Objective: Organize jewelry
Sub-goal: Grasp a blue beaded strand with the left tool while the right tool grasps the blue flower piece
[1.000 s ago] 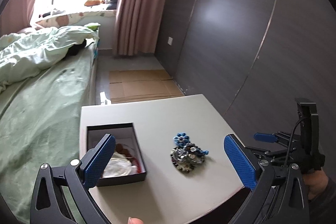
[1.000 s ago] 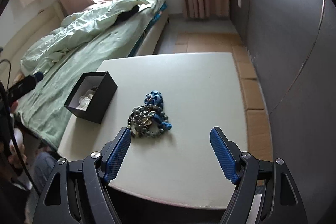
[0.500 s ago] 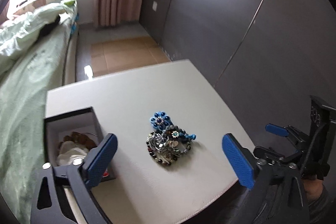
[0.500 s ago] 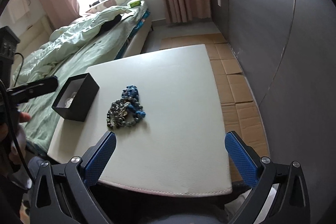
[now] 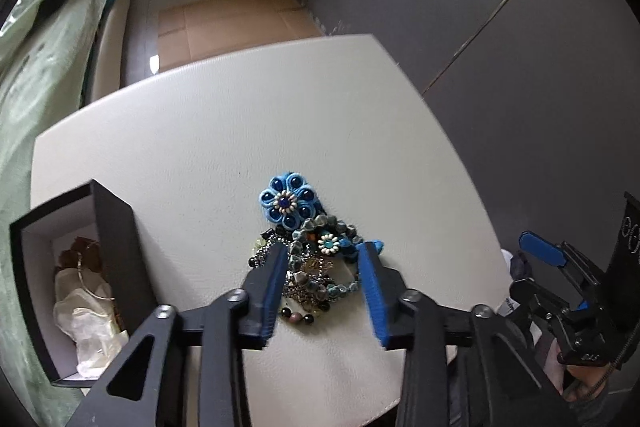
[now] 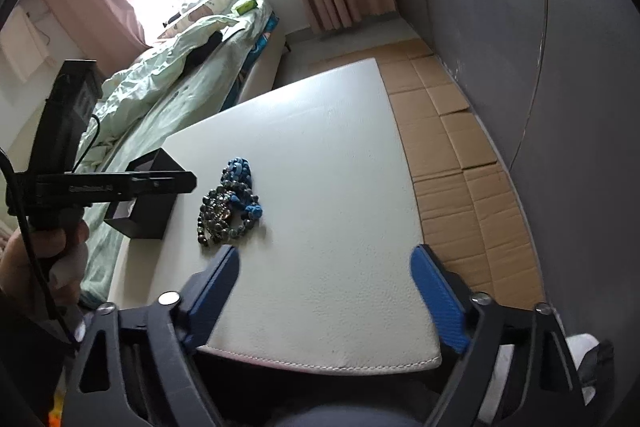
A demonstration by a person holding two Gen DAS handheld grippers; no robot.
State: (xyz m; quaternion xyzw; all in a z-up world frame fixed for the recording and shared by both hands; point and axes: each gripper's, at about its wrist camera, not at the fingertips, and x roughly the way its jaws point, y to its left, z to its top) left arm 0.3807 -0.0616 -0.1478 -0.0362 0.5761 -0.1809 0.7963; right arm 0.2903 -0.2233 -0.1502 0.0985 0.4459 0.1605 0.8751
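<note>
Blue felt petals and grey beads make up the jewelry pile (image 5: 308, 259), which now sits directly between the fingers of our left hand-held gripper (image 5: 323, 273); half a second ago it lay well ahead of them, with the fingers spread far wider. The jaws have narrowed around the heap but remain apart, not yet clamped on anything we can confirm. We judge the grasp is about to close, likely on the beaded strands nearest the gripper, with the blue flower brooch (image 5: 287, 201) just beyond. The black box (image 5: 116, 247) stands open to the gripper's left on the white desk (image 5: 224, 131). Our right hand-held gripper (image 6: 326, 297) hangs back, fingers wide apart, the pile ahead and to its left.
</note>
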